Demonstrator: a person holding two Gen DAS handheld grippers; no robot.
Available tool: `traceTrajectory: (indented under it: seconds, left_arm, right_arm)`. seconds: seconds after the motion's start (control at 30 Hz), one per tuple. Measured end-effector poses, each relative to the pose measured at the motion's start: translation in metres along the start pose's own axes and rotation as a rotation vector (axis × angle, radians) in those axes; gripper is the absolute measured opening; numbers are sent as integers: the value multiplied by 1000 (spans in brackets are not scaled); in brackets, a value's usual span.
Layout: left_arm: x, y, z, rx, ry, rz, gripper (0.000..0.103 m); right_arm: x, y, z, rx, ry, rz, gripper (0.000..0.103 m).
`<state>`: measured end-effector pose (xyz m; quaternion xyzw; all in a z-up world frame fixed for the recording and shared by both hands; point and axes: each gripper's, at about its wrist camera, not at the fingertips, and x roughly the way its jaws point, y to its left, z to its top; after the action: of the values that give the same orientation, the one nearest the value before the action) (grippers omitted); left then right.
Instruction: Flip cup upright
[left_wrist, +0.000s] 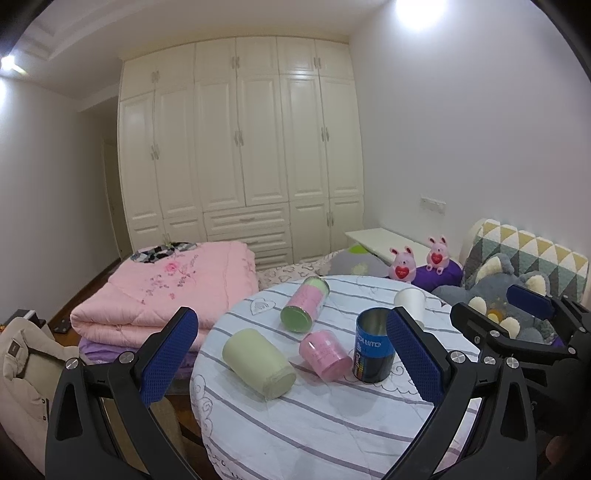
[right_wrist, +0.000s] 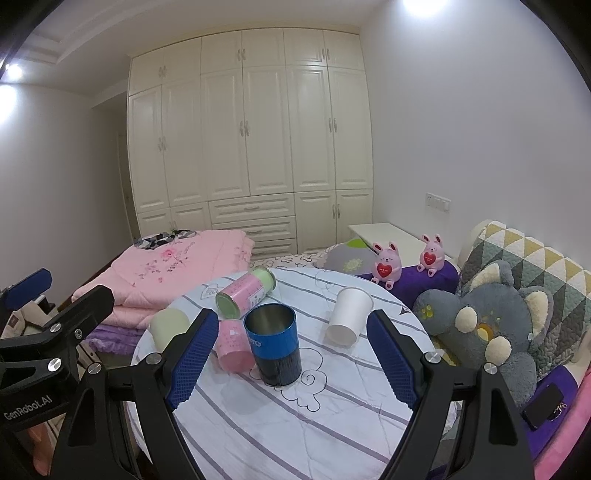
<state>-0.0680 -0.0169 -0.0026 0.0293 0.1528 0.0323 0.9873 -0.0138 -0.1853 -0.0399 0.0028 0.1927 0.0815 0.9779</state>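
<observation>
Both grippers spread wide, holding nothing: left gripper (left_wrist: 295, 354) frames the tipped pale green cup (left_wrist: 258, 363); blue cup (right_wrist: 273, 343) upright at right gripper's (right_wrist: 293, 354) 11 o'clock.

On the round table (right_wrist: 332, 424) there were 5 containers: 1 blue tin (right_wrist: 275, 343), 1 white cup (right_wrist: 349, 312), 1 pale green cup (left_wrist: 258, 363), 1 pink cup (left_wrist: 325, 355) and 1 pink-and-green canister (right_wrist: 245, 293). 2 pink bunny toys (right_wrist: 386, 266) sat behind.

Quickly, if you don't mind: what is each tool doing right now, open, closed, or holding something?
Left tool: open, holding nothing, above the table.
Right tool: open, holding nothing; the blue cup stands untouched between its fingers.
</observation>
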Motion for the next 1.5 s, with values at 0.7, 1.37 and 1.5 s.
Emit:
traceTrajectory:
  seconds: [0.7, 1.37, 1.5]
  left_arm:
    - [5, -2, 1, 0, 18, -19, 103]
    - [8, 0, 2, -2, 17, -23, 103]
    - [8, -1, 2, -1, 17, -27, 103]
  right_arm:
    - [3, -1, -2, 4, 7, -4, 84]
    - [5, 0, -1, 1, 11, -12, 84]
    - [5, -1, 0, -2, 11, -14, 84]
